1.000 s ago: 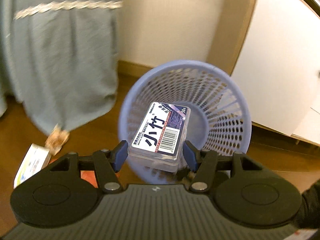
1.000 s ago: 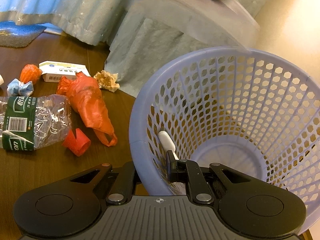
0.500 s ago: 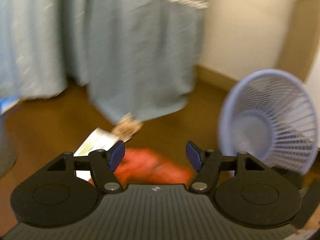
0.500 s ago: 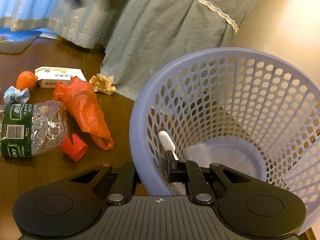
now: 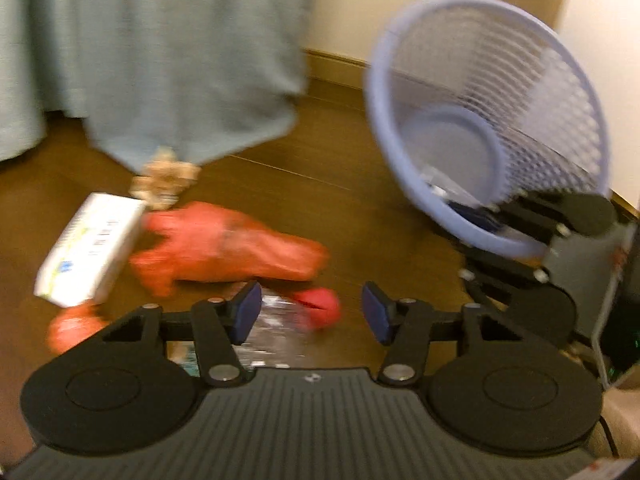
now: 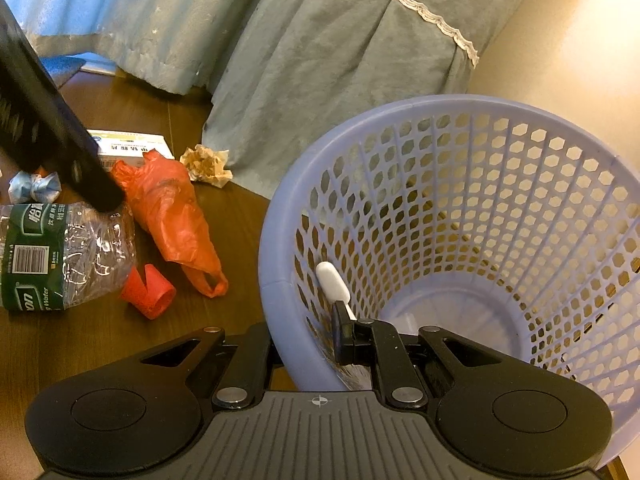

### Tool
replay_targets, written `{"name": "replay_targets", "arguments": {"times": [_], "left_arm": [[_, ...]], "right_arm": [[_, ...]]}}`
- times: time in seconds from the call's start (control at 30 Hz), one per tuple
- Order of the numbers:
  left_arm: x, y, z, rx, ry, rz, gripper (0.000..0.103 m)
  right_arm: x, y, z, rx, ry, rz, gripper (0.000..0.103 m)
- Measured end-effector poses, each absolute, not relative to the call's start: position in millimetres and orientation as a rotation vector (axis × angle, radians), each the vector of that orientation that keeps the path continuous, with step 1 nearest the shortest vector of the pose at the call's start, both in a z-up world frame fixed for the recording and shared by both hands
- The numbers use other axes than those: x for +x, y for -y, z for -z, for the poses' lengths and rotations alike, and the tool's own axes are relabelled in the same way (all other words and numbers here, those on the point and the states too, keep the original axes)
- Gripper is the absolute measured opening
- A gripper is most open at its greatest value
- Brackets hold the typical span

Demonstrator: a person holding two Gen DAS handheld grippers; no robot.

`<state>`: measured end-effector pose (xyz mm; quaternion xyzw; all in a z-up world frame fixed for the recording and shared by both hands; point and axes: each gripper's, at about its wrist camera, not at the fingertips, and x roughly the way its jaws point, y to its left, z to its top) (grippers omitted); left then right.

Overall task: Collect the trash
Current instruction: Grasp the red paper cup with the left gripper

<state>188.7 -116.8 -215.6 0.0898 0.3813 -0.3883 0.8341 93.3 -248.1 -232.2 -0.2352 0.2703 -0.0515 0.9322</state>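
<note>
My right gripper (image 6: 304,344) is shut on the rim of the lavender mesh basket (image 6: 460,220), one finger inside and one outside. A white stick-shaped piece (image 6: 332,284) leans on the inside wall. My left gripper (image 5: 312,314) is open and holds nothing; it hovers low over a crushed clear bottle (image 6: 60,256) and a small red piece (image 5: 320,306). An orange plastic bag (image 5: 228,248) lies just ahead of it. In the left wrist view the basket (image 5: 480,140) is tilted at the right, with a clear item low inside.
On the brown wooden floor (image 5: 312,168) lie a white carton (image 5: 92,248), a crumpled brown paper ball (image 6: 206,162) and a blue wrapper (image 6: 34,186). Grey-blue bed fabric (image 6: 320,60) hangs behind them. A cream wall rises at the right.
The left gripper let go of the clear labelled box over the basket, then swung left and down to the floor trash. The right gripper stayed shut on the basket rim.
</note>
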Motion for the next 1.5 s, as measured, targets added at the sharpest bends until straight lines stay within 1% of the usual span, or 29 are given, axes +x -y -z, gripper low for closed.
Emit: {"name": "replay_targets", "arguments": {"times": [0.03,0.07,0.2,0.33,0.43,0.57,0.77,0.83,0.97,1.0,1.07,1.13,1.33,1.5], "left_arm": [[188.1,120.8,221.7,0.197,-0.817,0.85,0.045],[188.6,125.1,227.7,0.204,-0.838,0.875,0.044],[191.6,132.8,247.1,0.26,-0.918,0.88,0.044],[205.7,124.5,259.1,0.309,-0.933,0.748,0.043],[213.9,119.1,252.0,0.256,-0.925,0.739,0.043],[199.7,129.4,238.3,0.26,-0.862,0.847,0.043],[187.0,151.4,252.2,0.334,-0.898,0.846,0.044],[189.0,155.3,255.5,0.337,-0.914,0.803,0.046],[196.5,167.4,260.9,0.36,-0.912,0.757,0.046],[197.4,170.5,261.7,0.373,-0.914,0.756,0.046],[197.6,177.9,265.2,0.414,-0.918,0.746,0.041],[195.9,181.0,266.9,0.441,-0.922,0.738,0.033],[189.3,174.6,263.7,0.454,-0.919,0.738,0.032],[188.6,165.0,245.0,0.411,-0.914,0.734,0.032]], "right_arm": [[93.0,248.5,232.0,-0.48,-0.553,0.105,0.008],[93.1,249.5,231.5,-0.477,-0.552,0.105,0.008],[91.3,250.3,230.4,-0.471,-0.548,0.107,0.008],[90.1,251.5,229.6,-0.467,-0.544,0.107,0.008],[89.8,253.4,228.5,-0.462,-0.54,0.107,0.007],[90.3,256.6,228.0,-0.456,-0.542,0.115,0.007],[88.3,258.8,228.0,-0.457,-0.542,0.114,0.007],[87.8,259.3,227.9,-0.456,-0.542,0.114,0.007],[87.3,259.7,227.9,-0.456,-0.543,0.115,0.007],[87.0,260.4,228.1,-0.455,-0.544,0.115,0.007],[85.8,261.5,228.3,-0.454,-0.545,0.118,0.007],[84.6,263.3,228.4,-0.45,-0.546,0.121,0.007],[83.1,265.5,227.1,-0.439,-0.547,0.128,0.007],[84.2,264.8,227.3,-0.442,-0.548,0.128,0.007]]}}
